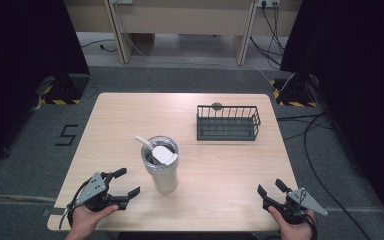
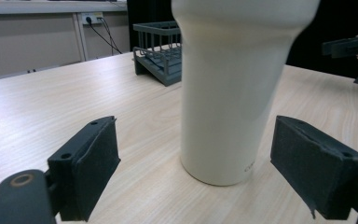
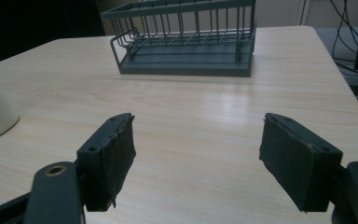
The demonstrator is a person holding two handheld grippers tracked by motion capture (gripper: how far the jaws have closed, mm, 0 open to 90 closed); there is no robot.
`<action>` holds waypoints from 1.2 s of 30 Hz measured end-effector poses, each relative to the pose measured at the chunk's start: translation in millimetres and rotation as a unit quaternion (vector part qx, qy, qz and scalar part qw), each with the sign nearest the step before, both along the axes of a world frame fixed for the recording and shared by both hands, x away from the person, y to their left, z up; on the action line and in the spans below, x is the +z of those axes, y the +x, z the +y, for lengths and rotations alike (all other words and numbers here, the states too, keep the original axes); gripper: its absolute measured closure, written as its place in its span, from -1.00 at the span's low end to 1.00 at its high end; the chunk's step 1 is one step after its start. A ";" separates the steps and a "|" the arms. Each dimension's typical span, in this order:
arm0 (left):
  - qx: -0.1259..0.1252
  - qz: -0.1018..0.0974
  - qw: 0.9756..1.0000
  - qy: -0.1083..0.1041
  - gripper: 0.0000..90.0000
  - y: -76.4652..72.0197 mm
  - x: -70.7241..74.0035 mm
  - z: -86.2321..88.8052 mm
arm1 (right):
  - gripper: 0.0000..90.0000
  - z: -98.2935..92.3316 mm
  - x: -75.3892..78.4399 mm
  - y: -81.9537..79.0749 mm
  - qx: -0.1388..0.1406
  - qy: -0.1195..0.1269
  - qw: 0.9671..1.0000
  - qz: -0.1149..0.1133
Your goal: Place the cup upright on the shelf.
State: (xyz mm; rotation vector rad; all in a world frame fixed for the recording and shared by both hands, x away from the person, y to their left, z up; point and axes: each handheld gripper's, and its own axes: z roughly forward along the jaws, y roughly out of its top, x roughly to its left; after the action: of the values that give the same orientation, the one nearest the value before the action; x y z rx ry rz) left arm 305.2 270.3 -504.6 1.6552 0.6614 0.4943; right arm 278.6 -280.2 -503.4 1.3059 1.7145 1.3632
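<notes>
On the table: a cream cup (image 1: 163,167) stands upright near the middle of the wooden table (image 1: 130,115), with a white lid piece and a straw at its rim.
Cup, close up: in the left gripper view the cup (image 2: 233,88) stands just ahead of the 2 black jaws and between their lines, touching neither.
Left gripper (image 1: 123,183): held at the near left edge of the table, jaws spread wide, nothing in them (it points toward the cup).
Right gripper (image 1: 272,187): held at the near right edge, well apart from the cup, jaws also wide apart and empty.
Basket: a dark wire basket (image 1: 228,123) sits on the far right part of the table; in the right gripper view the basket (image 3: 186,42) lies straight ahead, well beyond the jaws.
</notes>
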 end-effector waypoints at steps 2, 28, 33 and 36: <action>-0.001 0.001 1.000 0.000 -0.68 0.3 -0.1 -1.0 | -0.45 0.9 -0.6 1.3 0.001 -0.001 1.000 0.001; -0.045 0.009 0.999 -0.006 -0.68 18.9 3.1 -43.6 | -0.44 4.7 2.6 7.8 0.004 0.006 1.000 -0.004; -0.050 0.008 0.999 -0.004 -0.68 25.9 3.5 -50.7 | -0.44 3.6 2.9 7.6 0.003 0.004 1.000 -0.004; -0.056 0.008 0.998 -0.004 -0.68 29.8 4.2 -54.9 | -0.44 3.6 3.2 7.5 0.004 0.007 1.000 -0.001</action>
State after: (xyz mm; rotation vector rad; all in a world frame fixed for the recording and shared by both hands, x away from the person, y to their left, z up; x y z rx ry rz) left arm 335.0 215.4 -500.4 1.6796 0.5786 0.3985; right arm 286.1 -276.5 -500.2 1.3075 1.7127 1.3828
